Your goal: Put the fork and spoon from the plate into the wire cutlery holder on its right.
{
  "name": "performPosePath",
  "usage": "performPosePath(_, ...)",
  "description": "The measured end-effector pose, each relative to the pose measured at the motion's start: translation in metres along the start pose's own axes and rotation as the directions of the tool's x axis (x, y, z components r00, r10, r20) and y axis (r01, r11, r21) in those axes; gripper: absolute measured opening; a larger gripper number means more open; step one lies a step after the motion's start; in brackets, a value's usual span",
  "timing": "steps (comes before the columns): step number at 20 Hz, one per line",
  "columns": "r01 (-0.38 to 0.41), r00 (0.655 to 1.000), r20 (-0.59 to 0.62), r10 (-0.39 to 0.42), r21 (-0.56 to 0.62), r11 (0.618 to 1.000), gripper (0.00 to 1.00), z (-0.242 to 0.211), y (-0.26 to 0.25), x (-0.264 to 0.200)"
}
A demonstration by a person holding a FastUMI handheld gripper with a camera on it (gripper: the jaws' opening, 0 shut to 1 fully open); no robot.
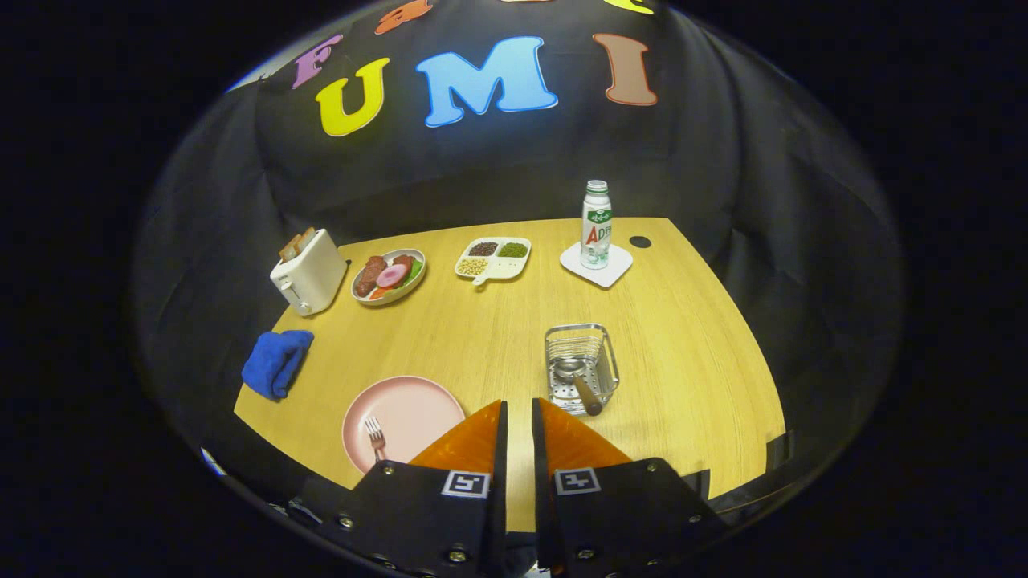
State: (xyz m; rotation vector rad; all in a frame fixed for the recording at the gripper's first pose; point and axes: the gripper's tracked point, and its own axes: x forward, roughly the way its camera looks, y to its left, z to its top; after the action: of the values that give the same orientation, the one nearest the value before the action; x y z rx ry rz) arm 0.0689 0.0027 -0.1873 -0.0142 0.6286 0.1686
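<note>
Fork (375, 437) lies lengthwise on the pink plate (409, 405), left of the nearly closed, empty gripper (518, 417); spoon (577, 377) already in the holder (580, 365).

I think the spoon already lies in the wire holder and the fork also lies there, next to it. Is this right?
Not quite. In the gripper view the spoon does lie in the wire holder, but the fork is on the pink plate, beside the tongs, which are nearly closed and hold nothing.
</note>
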Motion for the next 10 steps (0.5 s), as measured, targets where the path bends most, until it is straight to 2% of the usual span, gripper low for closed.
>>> performPosePath(6, -0.114, 0.991, -0.073, 0.111, -0.036, 0.993, 0.15, -0.038, 0.063, 0.013)
performPosePath(10, -0.162, 0.977, -0.154, 0.15, -0.068, 0.985, 0.15, -0.077, 0.091, 0.023)
